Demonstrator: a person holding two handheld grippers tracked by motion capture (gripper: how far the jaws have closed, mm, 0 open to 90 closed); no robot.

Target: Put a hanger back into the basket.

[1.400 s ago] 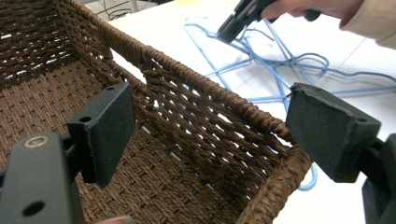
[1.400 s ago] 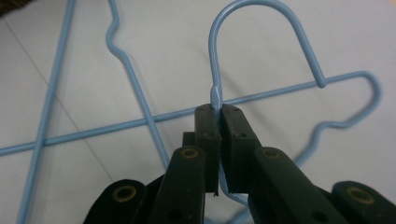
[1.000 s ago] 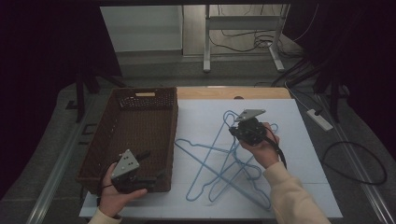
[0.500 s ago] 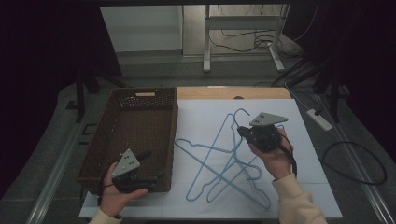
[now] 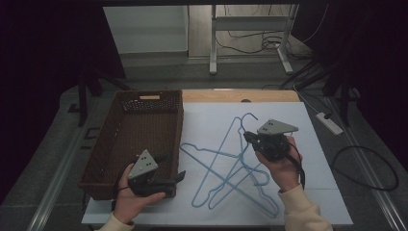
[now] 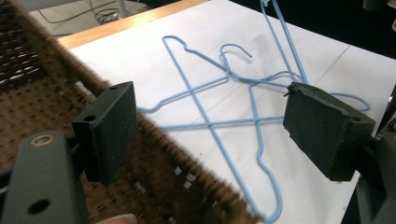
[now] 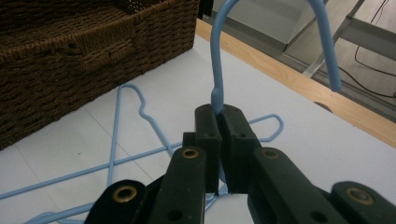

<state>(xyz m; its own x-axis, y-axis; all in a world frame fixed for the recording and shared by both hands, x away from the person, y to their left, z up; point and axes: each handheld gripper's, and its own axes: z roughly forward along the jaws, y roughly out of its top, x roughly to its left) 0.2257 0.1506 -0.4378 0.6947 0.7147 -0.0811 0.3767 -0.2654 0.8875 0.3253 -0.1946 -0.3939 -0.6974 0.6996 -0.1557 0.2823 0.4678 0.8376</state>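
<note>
Right gripper (image 7: 223,116) clamps the thin blue wire hanger (image 7: 217,70) at its hook neck, frame centre; lift vertically (others overlap). Left gripper (image 6: 210,126) released.

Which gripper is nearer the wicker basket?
Left. The left gripper hangs open over the wicker basket's near corner; the right gripper is across the table, clamping a blue hanger.

The table (image 5: 269,96) has a pale wooden top, bare along its far edge, and white paper sheets (image 5: 317,163) cover most of the rest. A brown wicker basket (image 5: 179,126) stands on the left part, one long wall just beside the sheets. Light blue wire hangers (image 5: 216,153) lie crossed over one another on the white sheets, right of the basket and near it.
</note>
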